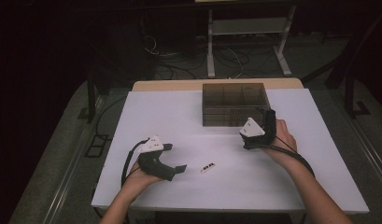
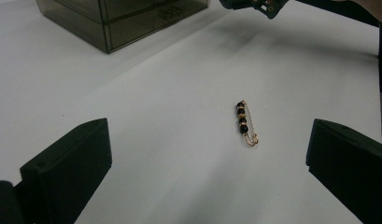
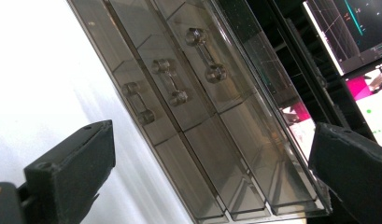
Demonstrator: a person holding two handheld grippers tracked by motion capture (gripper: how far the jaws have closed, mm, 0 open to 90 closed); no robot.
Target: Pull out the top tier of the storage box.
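Broadly, the white table (image 1: 179, 116) carries a smoky transparent drawer box (image 1: 234, 103) at its far side, and directly in front of the box hangs the right gripper (image 1: 268, 122); its jaws stand wide apart and hold nothing, and its own view looks at the box front, where three drawers show their small bar handles (image 3: 170, 87), all seemingly pushed in. Nearer the person, the left gripper (image 1: 177, 158) rests low over the table, jaws likewise spread wide and empty. Just ahead of it, lying flat between the lines of its two jaws but touching neither, is a beaded pin (image 2: 245, 123), a gold clasp strung with dark beads. Judged from this layout, the work has hardly begun: the pin is not yet picked up, no drawer is open, and grasping, opening and stowing all appear to remain.
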